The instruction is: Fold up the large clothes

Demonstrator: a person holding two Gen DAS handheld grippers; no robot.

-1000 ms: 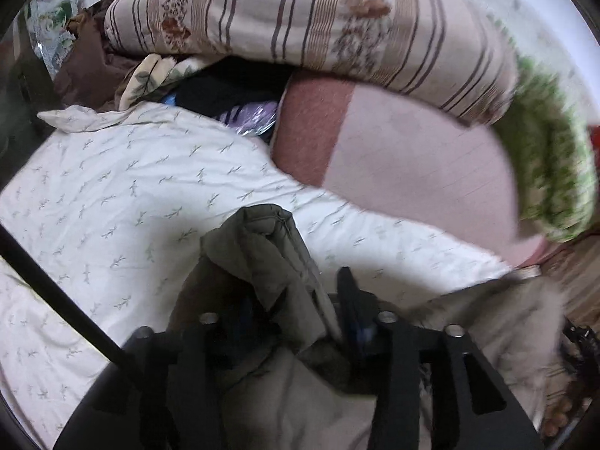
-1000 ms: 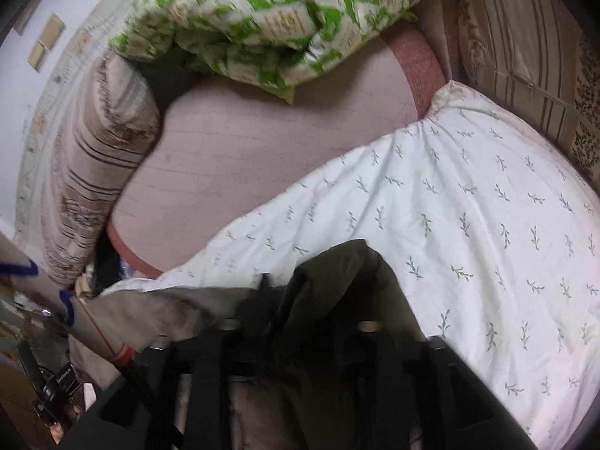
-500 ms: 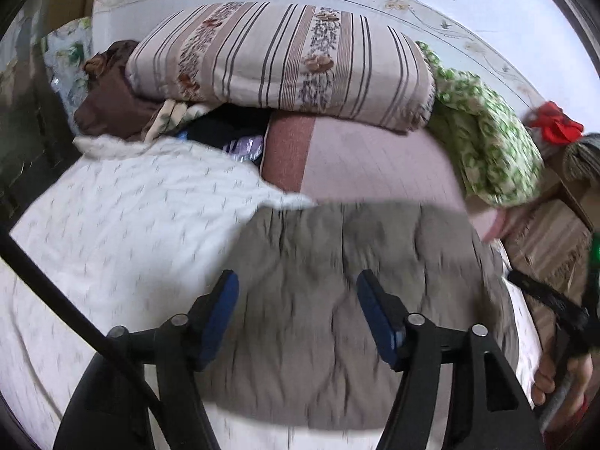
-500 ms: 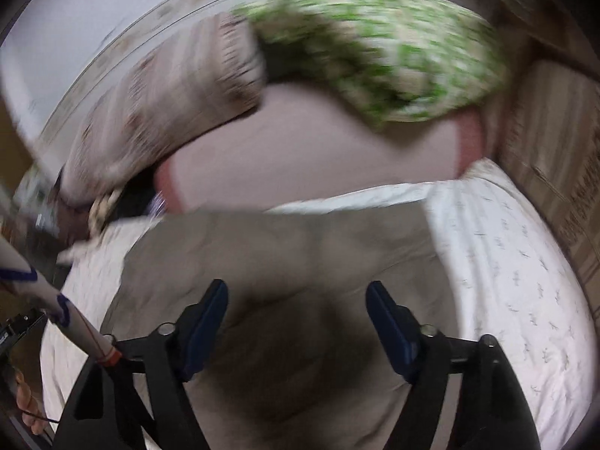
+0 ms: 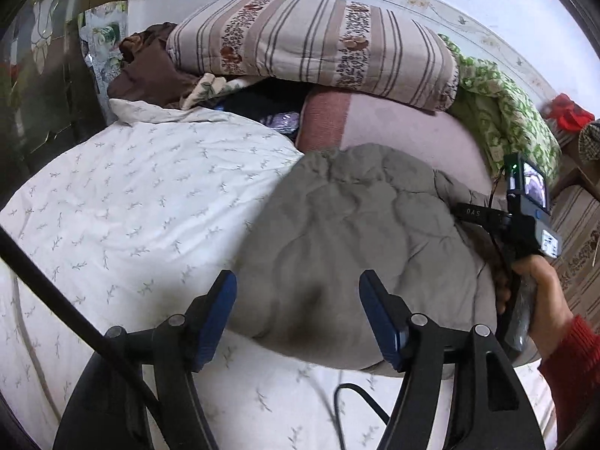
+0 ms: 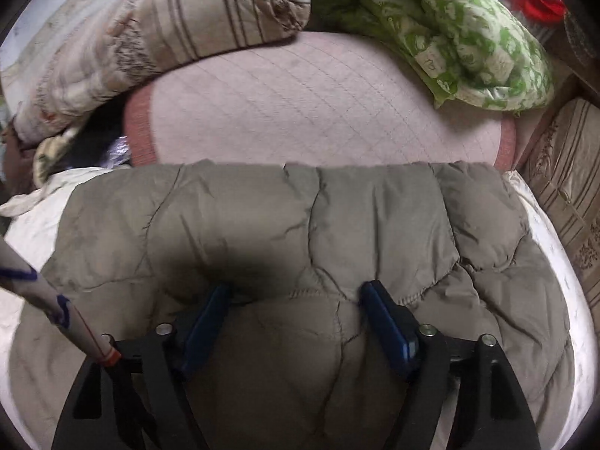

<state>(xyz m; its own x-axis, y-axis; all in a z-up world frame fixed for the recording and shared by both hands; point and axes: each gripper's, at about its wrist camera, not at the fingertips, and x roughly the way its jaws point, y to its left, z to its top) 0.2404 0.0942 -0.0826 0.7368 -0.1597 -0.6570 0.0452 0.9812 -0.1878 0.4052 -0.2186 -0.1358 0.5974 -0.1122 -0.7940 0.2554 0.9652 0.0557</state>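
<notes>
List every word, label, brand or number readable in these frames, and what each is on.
"DAS": pale letters on the black arm of the right gripper, seen from the left wrist.
Camera screen and the pale label below it: too small to read.
Jacket, sheet, striped quilt: no text, only patterns.

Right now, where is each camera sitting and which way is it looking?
Left wrist: on the left gripper, looking down across the white sheet at the grey jacket; its open fingers, the right hand and a red sleeve show.
Right wrist: on the right gripper, right above the jacket; only its open fingers show.
Both share the jacket, striped quilt and green quilt.
</notes>
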